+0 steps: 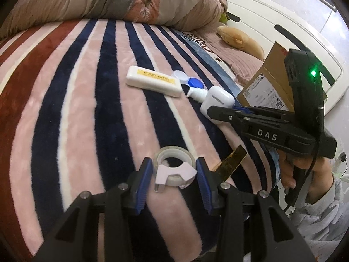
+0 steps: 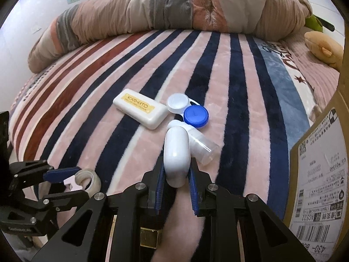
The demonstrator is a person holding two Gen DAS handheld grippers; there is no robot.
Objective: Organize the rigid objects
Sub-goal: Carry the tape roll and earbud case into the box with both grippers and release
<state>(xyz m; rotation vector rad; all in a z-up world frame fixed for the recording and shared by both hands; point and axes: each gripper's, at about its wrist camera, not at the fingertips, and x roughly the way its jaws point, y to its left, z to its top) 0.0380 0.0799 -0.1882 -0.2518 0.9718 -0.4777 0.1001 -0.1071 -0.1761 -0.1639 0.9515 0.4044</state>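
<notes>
A clear tape roll [image 1: 174, 170] in a white dispenser lies on the striped blanket between the blue pads of my left gripper [image 1: 174, 172], which closes on its sides; it also shows in the right wrist view [image 2: 87, 180]. My right gripper [image 2: 176, 174] is shut on a white earbud case [image 2: 176, 155], seen too in the left wrist view [image 1: 214, 102]. Beyond lie a white box with a yellow label [image 2: 140, 111], a contact lens case with a blue cap [image 2: 195, 114] and a small clear bottle [image 2: 202, 147].
A cardboard box with shipping labels [image 2: 320, 185] stands at the right. A gold-coloured object [image 1: 231, 163] lies by the left gripper. A folded quilt [image 2: 174, 6] and a plush toy [image 2: 322, 48] lie at the far side of the bed.
</notes>
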